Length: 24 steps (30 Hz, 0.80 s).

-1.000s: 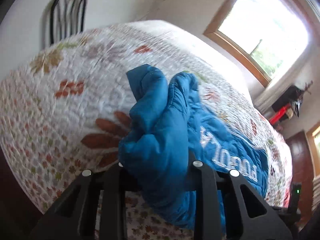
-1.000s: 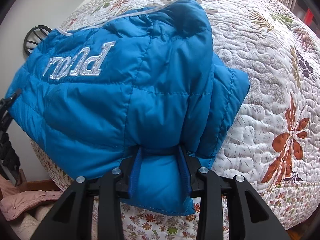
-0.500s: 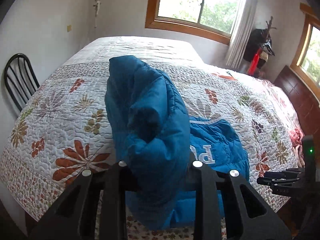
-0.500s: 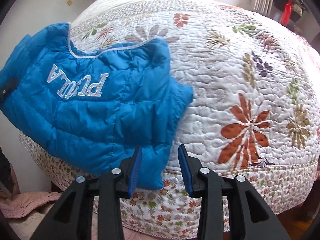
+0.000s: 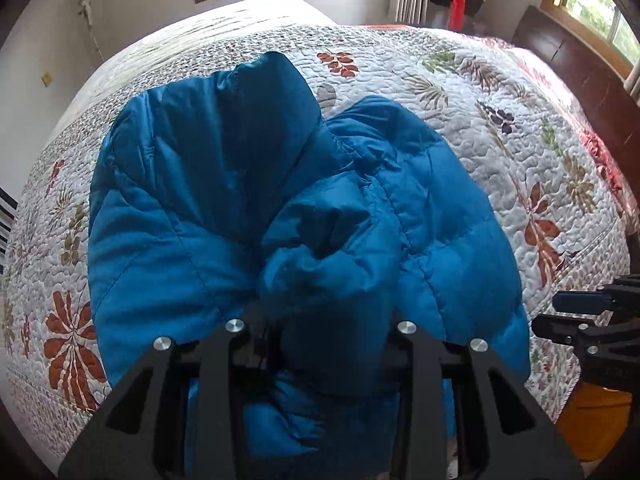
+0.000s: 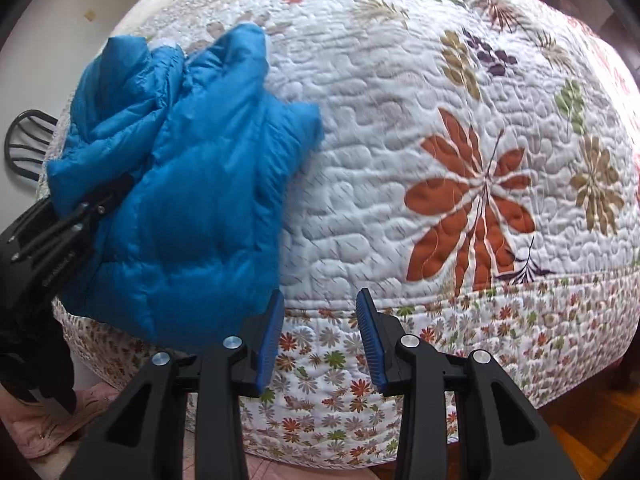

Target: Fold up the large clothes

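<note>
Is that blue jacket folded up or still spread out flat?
Folded over, not flat. The jacket lies bunched in layers on the quilt, one part doubled over the rest. The left gripper is opening around a bunch of it.

Blue jacket [image 6: 192,208] left of empty right tool [image 6: 320,340]

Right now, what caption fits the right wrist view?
Right gripper, jaws open and empty, above the floral quilt; blue puffer jacket bunched in the left gripper.
</note>
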{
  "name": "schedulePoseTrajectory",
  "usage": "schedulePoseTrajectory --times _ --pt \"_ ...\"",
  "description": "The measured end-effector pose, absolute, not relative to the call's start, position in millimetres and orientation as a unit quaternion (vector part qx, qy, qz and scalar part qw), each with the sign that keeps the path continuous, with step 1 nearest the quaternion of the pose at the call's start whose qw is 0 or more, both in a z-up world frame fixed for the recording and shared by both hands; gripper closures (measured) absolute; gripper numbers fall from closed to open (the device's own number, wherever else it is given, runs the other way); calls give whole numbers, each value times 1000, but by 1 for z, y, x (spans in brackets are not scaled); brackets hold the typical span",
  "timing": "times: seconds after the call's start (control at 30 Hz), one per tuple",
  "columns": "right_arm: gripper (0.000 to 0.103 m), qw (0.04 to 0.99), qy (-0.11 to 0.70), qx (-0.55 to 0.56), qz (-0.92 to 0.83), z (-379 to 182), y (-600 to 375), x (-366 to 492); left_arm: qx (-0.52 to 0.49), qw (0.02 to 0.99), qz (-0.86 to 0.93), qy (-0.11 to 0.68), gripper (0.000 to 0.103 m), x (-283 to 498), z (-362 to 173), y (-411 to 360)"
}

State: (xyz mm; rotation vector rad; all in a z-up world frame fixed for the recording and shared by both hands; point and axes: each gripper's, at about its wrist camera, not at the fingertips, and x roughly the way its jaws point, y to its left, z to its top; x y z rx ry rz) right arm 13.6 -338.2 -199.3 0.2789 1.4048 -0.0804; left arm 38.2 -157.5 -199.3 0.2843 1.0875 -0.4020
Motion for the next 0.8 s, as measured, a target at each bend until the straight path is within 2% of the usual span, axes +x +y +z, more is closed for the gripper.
schedulePoseTrajectory --times 0.53,0.8 --pt "65 773 625 105 -29 -172 -321 9 164 831 -169 504 67 43 -213 -171" --pt "63 783 615 87 -31 -161 -322 18 145 829 -179 510 64 33 -190 -163"
